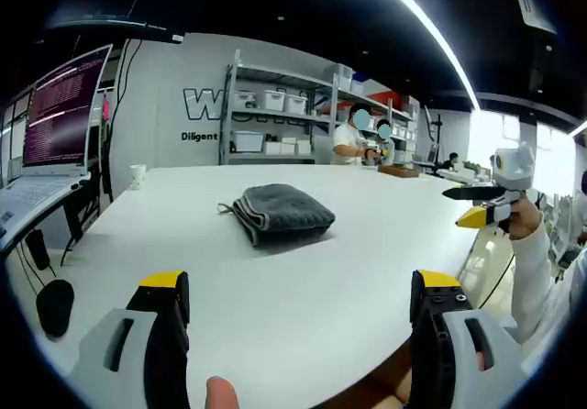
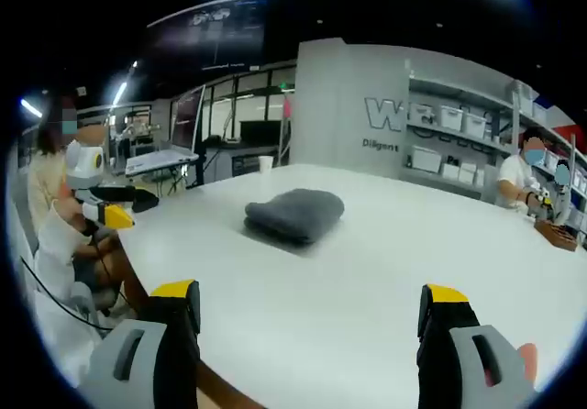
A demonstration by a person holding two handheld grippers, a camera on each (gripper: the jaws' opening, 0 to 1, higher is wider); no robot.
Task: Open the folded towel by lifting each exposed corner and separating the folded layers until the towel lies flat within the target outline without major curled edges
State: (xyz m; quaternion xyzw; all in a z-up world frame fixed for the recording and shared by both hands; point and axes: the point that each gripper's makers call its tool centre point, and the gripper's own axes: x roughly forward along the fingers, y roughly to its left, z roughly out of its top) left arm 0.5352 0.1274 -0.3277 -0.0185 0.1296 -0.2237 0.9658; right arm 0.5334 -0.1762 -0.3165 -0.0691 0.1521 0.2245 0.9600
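Spreading wide, the white table (image 1: 303, 271) leaves bare room on every side of the folded grey towel (image 1: 282, 212), which lies near its middle, well apart from both grippers. The left gripper (image 1: 303, 290) and right gripper (image 2: 310, 299) each stand wide apart, holding nothing.

Each gripper (image 1: 303, 299) has grey bodies, black jaws and yellow tips; white sleeve (image 1: 530, 276).

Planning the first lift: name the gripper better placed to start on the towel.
Left, marginally. The left gripper faces the towel's layered fold edges. The right gripper faces its rounded fold. Both are open and well short.
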